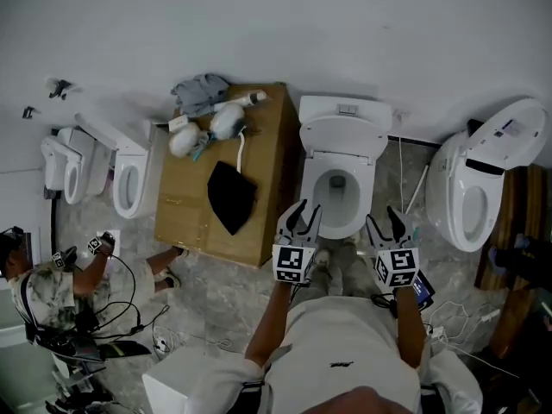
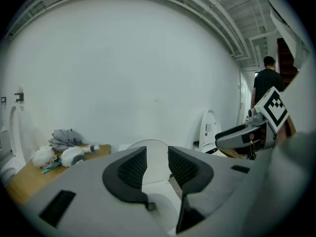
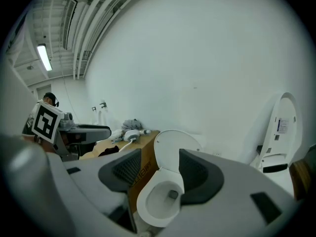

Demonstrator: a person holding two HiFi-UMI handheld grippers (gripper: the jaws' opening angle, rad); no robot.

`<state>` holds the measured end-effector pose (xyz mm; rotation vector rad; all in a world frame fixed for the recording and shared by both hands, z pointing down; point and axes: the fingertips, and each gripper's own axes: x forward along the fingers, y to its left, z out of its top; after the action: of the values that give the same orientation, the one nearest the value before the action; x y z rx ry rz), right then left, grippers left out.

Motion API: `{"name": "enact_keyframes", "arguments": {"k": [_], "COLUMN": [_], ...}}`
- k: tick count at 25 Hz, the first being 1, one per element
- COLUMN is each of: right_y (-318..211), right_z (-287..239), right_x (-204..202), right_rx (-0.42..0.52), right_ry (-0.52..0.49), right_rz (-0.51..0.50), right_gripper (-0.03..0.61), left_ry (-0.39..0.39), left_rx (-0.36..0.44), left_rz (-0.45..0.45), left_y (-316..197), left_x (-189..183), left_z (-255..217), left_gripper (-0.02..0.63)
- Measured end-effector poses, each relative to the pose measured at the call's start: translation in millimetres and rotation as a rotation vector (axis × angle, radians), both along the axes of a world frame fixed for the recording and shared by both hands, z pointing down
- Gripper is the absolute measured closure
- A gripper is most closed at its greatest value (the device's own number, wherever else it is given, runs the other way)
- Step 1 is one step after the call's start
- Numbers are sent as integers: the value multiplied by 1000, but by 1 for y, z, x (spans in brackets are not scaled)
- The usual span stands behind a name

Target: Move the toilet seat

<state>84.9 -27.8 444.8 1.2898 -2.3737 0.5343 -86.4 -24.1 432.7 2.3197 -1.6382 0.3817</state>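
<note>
A white toilet [image 1: 338, 198] stands against the wall straight ahead, with its lid [image 1: 342, 134] raised against the tank. I cannot tell whether the seat ring is up with the lid. Above the front left of the bowl my left gripper [image 1: 309, 210] has its jaws close together and holds nothing. At the bowl's front right my right gripper [image 1: 384, 219] stands open and empty. The left gripper view shows the left gripper [image 2: 157, 154] pointing at the raised lid [image 2: 150, 154]. In the right gripper view the right gripper [image 3: 160, 159] frames the bowl [image 3: 163, 196] and lid [image 3: 173, 147].
A wooden crate [image 1: 267, 179] left of the toilet carries a black cloth [image 1: 231, 197], a grey rag and white items. Other toilets stand at right [image 1: 479, 179] and left [image 1: 129, 179]. A person [image 1: 43, 291] crouches at lower left among cables. Another person [image 2: 266, 80] stands by a doorway.
</note>
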Motion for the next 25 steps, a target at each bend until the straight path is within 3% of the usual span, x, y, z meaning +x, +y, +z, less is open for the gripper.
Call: {"name": "enact_keyframes", "arguments": {"k": [6, 10, 16, 20, 25], "right_y": [-25, -39, -34, -27, -6], "right_z": [60, 96, 145, 182, 233], "right_x": [6, 12, 15, 20, 22], "right_rx": [-134, -189, -269, -320, -408], "right_ry": [-5, 6, -36, -16, 13], "right_rz": [-71, -80, -77, -75, -68], "right_gripper": [319, 314, 296, 296, 296], "left_ry": [-15, -16, -25, -38, -1], "left_rx": [-106, -135, -220, -264, -320], "left_rz": [-76, -115, -150, -160, -154], "left_y": [-19, -30, -23, -18, -6], "left_x": [3, 1, -1, -5, -11], "left_z": [51, 82, 131, 164, 210], "left_gripper": [454, 451, 433, 419, 397]}}
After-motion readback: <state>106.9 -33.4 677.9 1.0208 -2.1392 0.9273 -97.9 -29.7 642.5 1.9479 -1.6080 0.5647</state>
